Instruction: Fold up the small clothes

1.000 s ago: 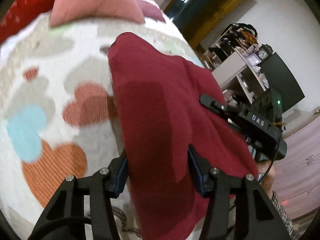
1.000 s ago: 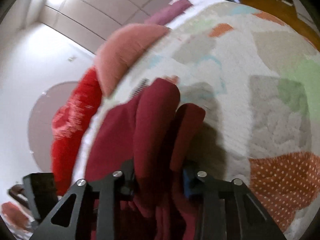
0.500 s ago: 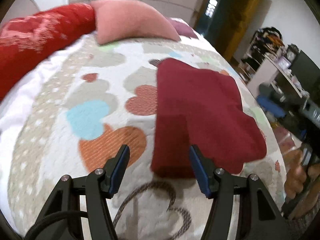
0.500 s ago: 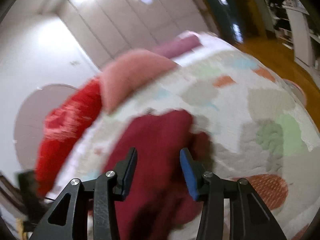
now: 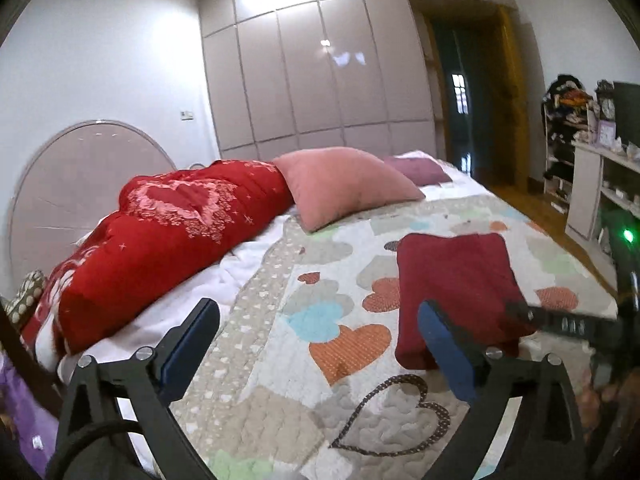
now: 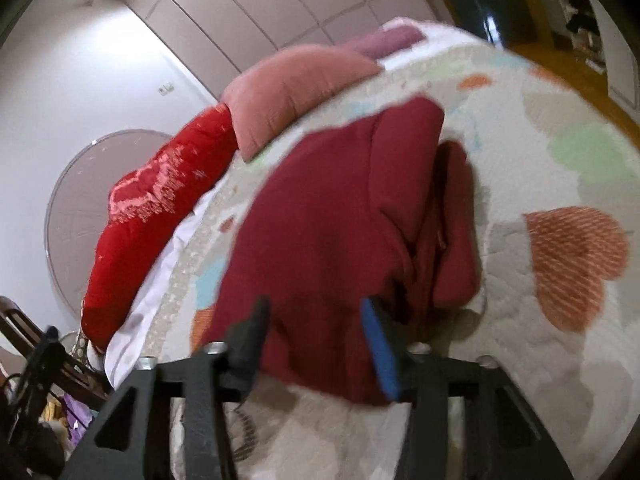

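Observation:
A dark red garment (image 5: 456, 280) lies folded in a rough rectangle on the heart-patterned quilt (image 5: 280, 380). My left gripper (image 5: 316, 320) hangs back from it to the left, its jaws opening wide with only quilt between them. The right gripper's black body (image 5: 560, 322) shows at the garment's right edge. In the right wrist view the garment (image 6: 340, 220) fills the middle, with a bunched fold on its right side. My right gripper (image 6: 314, 312) sits just off its near edge. Its jaws are opening, and the pads do not press the cloth.
A bright red duvet (image 5: 168, 232), a pink pillow (image 5: 344, 184) and a purple pillow (image 5: 420, 170) line the head of the bed. Beyond them stand a round headboard (image 5: 80, 168) and a wardrobe wall (image 5: 320, 80). White shelves (image 5: 592, 184) and wood floor (image 5: 536, 208) lie right.
Both grippers let go of the red garment and drew back and up. The garment dropped flat onto the quilt. The left view swung from the cloth to the whole bed.

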Motion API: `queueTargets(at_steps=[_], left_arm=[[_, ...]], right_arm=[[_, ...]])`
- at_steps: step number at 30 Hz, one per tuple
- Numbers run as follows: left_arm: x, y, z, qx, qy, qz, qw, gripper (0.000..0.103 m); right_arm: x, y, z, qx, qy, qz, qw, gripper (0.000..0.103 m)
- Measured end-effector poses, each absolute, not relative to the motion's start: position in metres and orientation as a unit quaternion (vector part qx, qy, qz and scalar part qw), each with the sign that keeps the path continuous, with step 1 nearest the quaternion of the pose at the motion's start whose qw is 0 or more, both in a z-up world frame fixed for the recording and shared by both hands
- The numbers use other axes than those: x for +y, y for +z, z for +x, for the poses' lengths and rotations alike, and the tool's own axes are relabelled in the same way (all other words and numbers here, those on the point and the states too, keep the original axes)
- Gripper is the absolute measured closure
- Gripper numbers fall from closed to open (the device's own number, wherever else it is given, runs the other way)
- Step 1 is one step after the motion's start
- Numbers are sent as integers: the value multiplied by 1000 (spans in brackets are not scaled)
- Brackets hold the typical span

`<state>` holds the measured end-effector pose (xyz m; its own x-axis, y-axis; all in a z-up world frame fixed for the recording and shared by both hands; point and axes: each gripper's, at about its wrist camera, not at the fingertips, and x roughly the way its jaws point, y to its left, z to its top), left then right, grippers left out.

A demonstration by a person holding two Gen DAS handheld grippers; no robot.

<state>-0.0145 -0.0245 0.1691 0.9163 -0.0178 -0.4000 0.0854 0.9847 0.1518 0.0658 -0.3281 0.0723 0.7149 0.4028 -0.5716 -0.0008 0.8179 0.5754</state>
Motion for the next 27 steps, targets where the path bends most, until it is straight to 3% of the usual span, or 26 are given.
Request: queueTargets(at_steps=[6,10,27], left_arm=[[-17,152,-26,255,-47,36,965,0],[-20,136,-29,302,-55,26,951,0],[-52,102,-48,378,-77,68,920,0]], right_arm=[[-316,91,2,334,77,224,912,38],[-306,86,-27,344,46,190,919,30],[-293,70,-56,370,-10,113,922,26]])
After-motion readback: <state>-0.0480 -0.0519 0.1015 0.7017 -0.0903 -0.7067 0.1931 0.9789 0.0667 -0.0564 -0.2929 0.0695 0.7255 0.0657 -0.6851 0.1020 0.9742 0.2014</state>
